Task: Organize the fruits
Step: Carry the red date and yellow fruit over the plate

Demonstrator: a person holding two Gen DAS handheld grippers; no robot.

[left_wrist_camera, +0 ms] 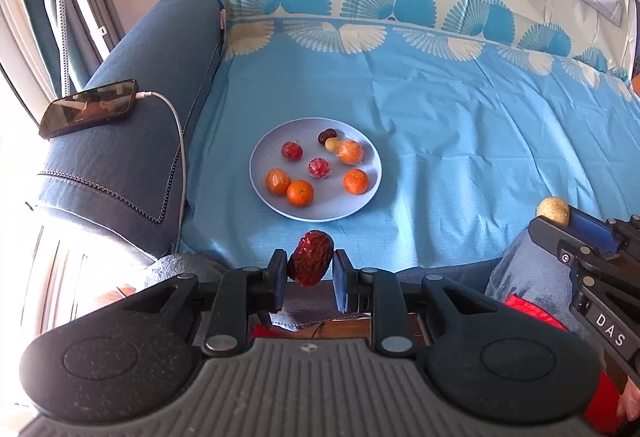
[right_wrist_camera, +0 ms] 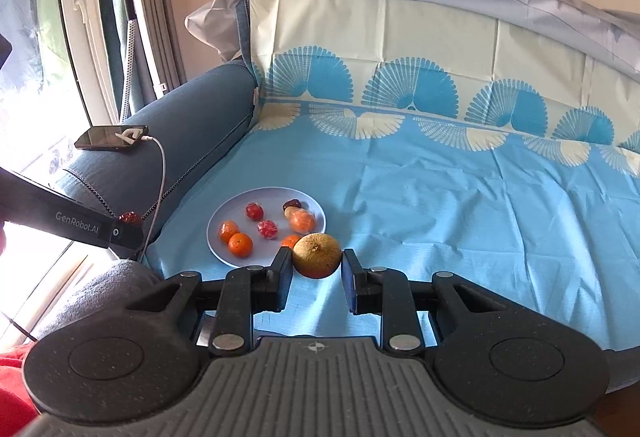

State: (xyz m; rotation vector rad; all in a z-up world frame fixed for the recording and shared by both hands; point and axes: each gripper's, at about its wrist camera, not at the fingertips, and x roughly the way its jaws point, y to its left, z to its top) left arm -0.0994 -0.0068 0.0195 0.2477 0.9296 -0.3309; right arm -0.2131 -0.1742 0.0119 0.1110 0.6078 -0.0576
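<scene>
**Two fruits held short of the plate**

Left gripper [left_wrist_camera: 311, 273] pinches a wrinkled red date [left_wrist_camera: 310, 258], long axis upright; right gripper [right_wrist_camera: 316, 269] pinches a tan round fruit [right_wrist_camera: 317, 255]. The plate [left_wrist_camera: 264, 197] lies ahead of both, seemingly nearer the left.
</scene>
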